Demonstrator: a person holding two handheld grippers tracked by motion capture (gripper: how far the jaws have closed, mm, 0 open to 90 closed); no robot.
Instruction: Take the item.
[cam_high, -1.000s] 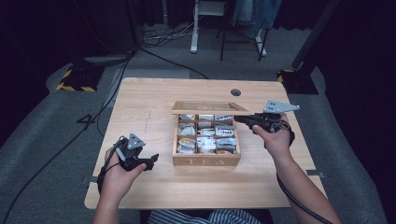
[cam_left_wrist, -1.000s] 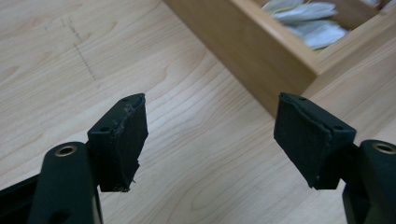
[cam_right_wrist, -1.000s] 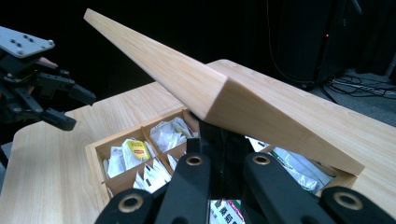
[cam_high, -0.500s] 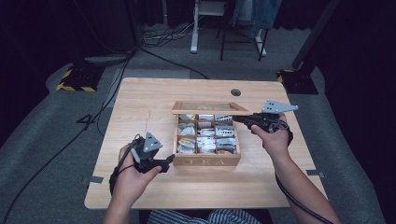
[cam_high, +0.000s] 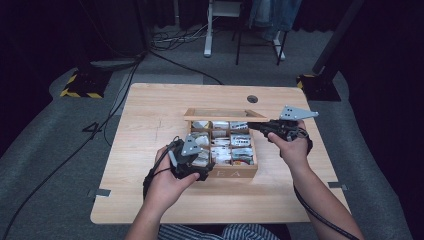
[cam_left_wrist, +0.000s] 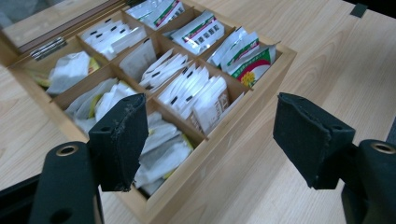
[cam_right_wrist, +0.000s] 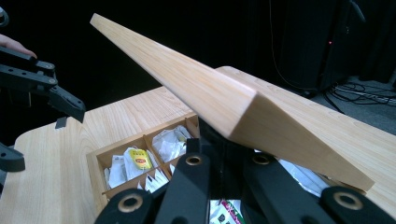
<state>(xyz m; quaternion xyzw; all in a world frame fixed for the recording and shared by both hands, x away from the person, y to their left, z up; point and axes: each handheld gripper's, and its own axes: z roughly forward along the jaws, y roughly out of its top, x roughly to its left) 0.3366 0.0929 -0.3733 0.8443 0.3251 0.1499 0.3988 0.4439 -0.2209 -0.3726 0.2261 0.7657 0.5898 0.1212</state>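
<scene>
Grey floor (cam_high: 45, 150) — trailing cables (cam_high: 175, 42)

surface (cam_high: 150, 115): light wood, round grommet hole (cam_high: 252, 99) at far right | on it: open wooden tea box (cam_high: 235, 172), centre-right, compartments holding tea sachets (cam_left_wrist: 196, 93) | floor (cam_high: 60, 150): grey carpet

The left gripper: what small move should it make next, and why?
Probably lower the left gripper into the near compartment of the wooden tea box and close on a tea bag. Its jaws are open over the near corner, holding nothing, and the right gripper holds the lid up.
</scene>
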